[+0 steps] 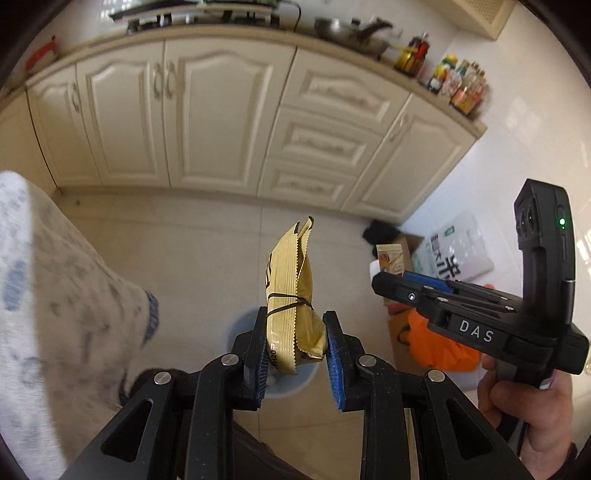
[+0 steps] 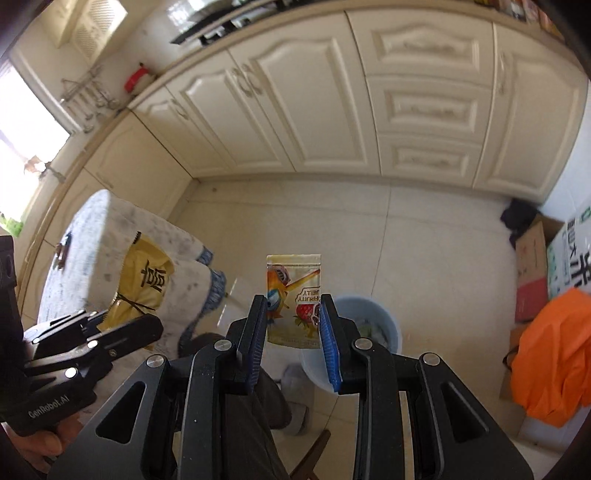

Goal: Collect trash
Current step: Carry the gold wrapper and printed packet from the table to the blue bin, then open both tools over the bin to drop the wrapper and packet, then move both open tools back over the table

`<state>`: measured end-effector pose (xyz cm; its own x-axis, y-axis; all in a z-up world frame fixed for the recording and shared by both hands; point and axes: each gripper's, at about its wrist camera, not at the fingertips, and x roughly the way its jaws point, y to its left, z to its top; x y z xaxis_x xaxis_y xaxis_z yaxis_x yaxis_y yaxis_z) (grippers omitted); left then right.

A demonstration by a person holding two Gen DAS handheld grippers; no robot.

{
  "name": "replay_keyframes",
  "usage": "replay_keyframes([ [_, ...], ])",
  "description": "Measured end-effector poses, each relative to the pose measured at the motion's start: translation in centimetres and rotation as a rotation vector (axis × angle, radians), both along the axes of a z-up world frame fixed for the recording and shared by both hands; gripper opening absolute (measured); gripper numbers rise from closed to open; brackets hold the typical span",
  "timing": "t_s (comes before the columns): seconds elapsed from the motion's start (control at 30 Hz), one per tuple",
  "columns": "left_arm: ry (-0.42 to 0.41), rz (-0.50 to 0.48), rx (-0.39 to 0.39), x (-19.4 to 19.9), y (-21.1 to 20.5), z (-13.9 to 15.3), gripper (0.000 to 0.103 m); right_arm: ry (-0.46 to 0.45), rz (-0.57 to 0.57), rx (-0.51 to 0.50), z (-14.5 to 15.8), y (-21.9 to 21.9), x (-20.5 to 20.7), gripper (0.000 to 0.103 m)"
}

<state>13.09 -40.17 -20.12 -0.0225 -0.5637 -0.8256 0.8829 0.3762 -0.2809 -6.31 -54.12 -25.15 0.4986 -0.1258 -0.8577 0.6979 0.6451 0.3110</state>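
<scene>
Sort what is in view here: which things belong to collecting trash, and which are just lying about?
Part of the job:
- yellow wrapper, held in the left gripper
- jelly pouch, held in the right gripper
- blue bin on the floor below

Just lying about:
- orange bag
- cardboard box
- bottles on the counter
- pan

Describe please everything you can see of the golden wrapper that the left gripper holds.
The golden wrapper is a crinkled, foil-like packet with serrated edges, dark printed characters and a thin dark band around its middle. It stands roughly upright, its lower end pinched between the blue pads of the left gripper, in the air above the pale blue bin.
</scene>
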Motion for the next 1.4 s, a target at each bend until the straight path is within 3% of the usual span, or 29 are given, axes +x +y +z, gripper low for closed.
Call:
replay_keyframes([
  [0.17,0.044,-0.035,0.086,-0.7,-3.1,-2.9,0.023,0.054,-0.027,0.075,-4.1,-1.9,-0.6,0.028],
  [0.43,0.117,-0.049,0.177,2.4,-8.5,-6.9,0.024,0.101,-0.057,0.146,-8.0,-3.5,-1.3,0.031],
  [0.5,0.125,-0.047,0.19,4.6,-9.2,-6.9,0.027,0.108,-0.07,0.161,-8.5,-3.8,-1.4,0.037],
  [0.6,0.082,-0.042,0.21,7.2,-9.7,-7.2,0.05,0.113,-0.091,0.157,-8.5,-3.8,-1.8,0.062],
  [0.67,0.027,-0.021,0.196,7.7,-9.8,-6.6,0.076,0.115,-0.105,0.149,-8.4,-3.8,-1.9,0.094],
  [0.7,-0.002,-0.008,0.19,7.7,-9.4,-6.1,0.082,0.119,-0.112,0.145,-8.3,-3.7,-1.9,0.101],
  [0.77,-0.068,0.019,0.172,6.9,-8.1,-4.5,0.097,0.134,-0.126,0.132,-7.9,-3.7,-1.9,0.103],
  [1.0,-0.268,0.078,0.088,3.7,-4.4,2.4,0.102,0.127,-0.147,0.114,-5.8,-3.2,-0.9,0.103],
  [1.13,-0.326,0.123,0.018,1.8,-1.4,5.1,0.102,0.086,-0.107,0.08,-3.1,-2.3,0.6,0.103],
  [1.4,-0.375,0.293,-0.083,2.3,8.2,9.5,0.102,-0.012,0.006,-0.005,3.2,0.9,5.4,0.103],
])
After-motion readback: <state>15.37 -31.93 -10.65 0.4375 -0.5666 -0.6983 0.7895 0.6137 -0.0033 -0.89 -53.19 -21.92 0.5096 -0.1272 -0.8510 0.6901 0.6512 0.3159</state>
